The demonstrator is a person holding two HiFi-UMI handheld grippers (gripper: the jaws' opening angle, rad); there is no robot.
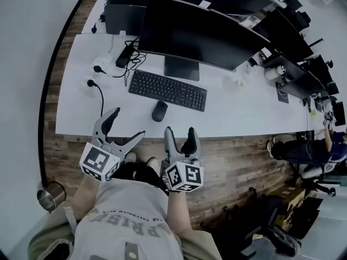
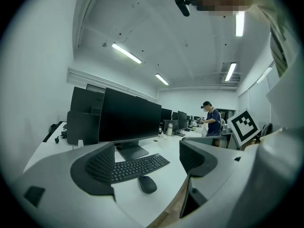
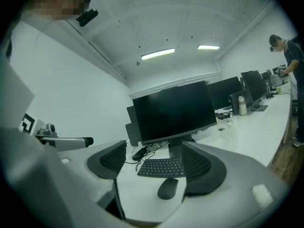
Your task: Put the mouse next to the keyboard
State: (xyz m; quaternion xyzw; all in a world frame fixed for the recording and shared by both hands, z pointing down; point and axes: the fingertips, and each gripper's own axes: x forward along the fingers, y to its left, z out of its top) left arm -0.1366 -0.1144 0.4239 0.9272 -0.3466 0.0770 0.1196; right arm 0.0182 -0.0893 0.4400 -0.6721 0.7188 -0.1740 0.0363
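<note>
Nearest me, the left gripper [image 1: 128, 124] and right gripper [image 1: 180, 131] hover with jaws apart, nothing between them. A round steel bin [image 1: 51, 195] sits on the floor; I cannot see its contents. Beyond, the black oval mouse [image 1: 159, 111] lies on the white desk [image 1: 76, 112], just beside the black keyboard [image 1: 168, 90].

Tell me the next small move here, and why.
Probably ease the right gripper forward and down over the mouse, jaws open. The mouse lies ungrasped on the desk just in front of the keyboard. The right gripper is open and empty, back by the desk's front edge, and its view frames the mouse between its jaws. The left gripper is open too.
</note>
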